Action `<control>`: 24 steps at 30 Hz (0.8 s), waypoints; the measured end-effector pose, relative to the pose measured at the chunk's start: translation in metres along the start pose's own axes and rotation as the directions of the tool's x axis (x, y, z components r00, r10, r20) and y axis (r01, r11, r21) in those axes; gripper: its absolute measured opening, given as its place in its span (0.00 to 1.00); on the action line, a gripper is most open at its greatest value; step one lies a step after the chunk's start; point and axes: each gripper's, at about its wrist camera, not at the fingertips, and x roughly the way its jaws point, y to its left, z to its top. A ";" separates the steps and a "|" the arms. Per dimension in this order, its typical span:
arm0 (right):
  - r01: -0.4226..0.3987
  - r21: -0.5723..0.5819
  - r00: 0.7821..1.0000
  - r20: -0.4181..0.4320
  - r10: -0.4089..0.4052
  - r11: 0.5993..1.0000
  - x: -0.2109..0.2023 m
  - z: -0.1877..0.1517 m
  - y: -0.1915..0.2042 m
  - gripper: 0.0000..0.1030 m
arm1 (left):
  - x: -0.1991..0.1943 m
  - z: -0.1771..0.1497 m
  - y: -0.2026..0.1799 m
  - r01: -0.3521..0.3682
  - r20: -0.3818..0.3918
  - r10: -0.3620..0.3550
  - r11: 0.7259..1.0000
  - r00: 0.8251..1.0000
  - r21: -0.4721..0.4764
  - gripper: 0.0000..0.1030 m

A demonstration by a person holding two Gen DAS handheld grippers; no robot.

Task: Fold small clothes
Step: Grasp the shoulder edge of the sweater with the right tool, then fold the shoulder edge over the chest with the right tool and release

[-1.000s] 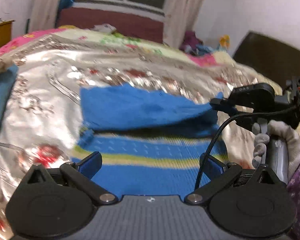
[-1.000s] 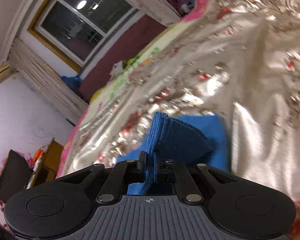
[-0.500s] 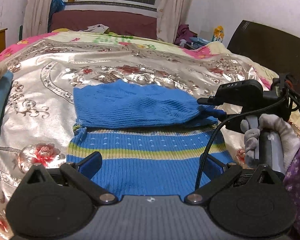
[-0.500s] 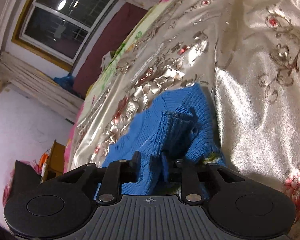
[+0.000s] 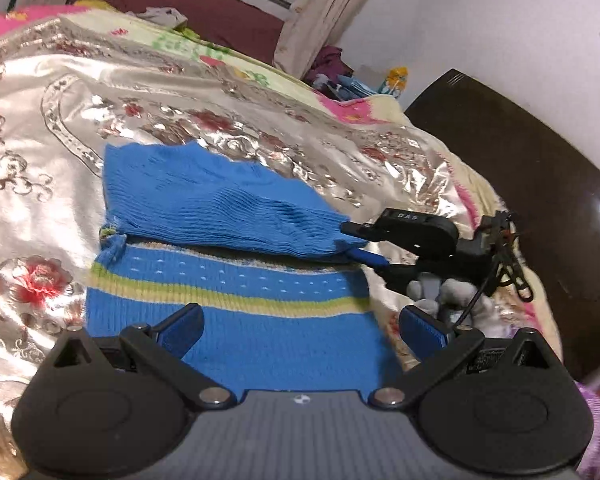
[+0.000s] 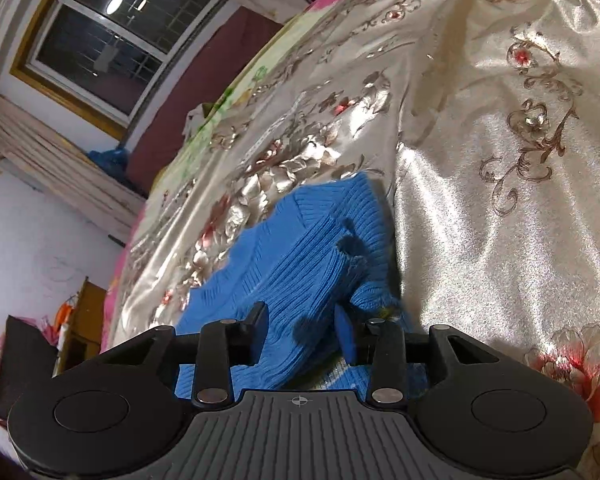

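A blue knit sweater point(image 5: 220, 204) lies on the shiny flowered bedcover point(image 5: 40, 208). Its plain blue top half is folded down over the lower half, which has yellow-green stripes point(image 5: 236, 280). My left gripper point(image 5: 300, 320) hovers open above the striped hem with nothing between its fingers. At the fold's right corner is my right gripper point(image 5: 358, 242), held by a gloved hand point(image 5: 432, 292). In the right wrist view its jaws point(image 6: 302, 326) are opening. The ribbed blue cloth point(image 6: 300, 248) lies slack between them, and the pads do not press it.
A dark wooden headboard point(image 5: 540, 184) runs along the bed's right side. Loose clothes point(image 5: 332, 68) are piled at the far corner below a curtain. A barred window point(image 6: 112, 32) and a wooden cabinet point(image 6: 80, 320) stand beyond the bed's far side.
The right gripper was shut on the sweater's raised folded edge; its jaws have since parted and the fold now lies on the striped half. The left gripper rose and tilted slightly.
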 end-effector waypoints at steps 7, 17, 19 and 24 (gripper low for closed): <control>-0.001 -0.046 1.000 -0.013 0.000 0.999 0.011 0.004 0.015 0.23 | -0.003 0.007 0.014 -0.094 0.040 0.095 0.995 0.995 -0.037 1.00; -0.248 -0.169 0.958 0.103 0.267 0.954 -0.012 0.035 0.096 0.08 | -0.009 0.017 0.017 -0.173 0.114 0.173 0.985 0.978 -0.006 1.00; -0.271 -0.190 0.944 0.139 0.299 0.944 -0.026 0.034 0.097 0.08 | -0.009 0.019 0.018 -0.178 0.129 0.177 0.984 0.976 -0.005 1.00; 0.029 -0.173 0.997 0.077 -0.016 0.985 0.001 0.020 0.038 0.08 | 0.007 0.012 0.027 -0.212 0.081 0.212 0.977 0.974 -0.009 1.00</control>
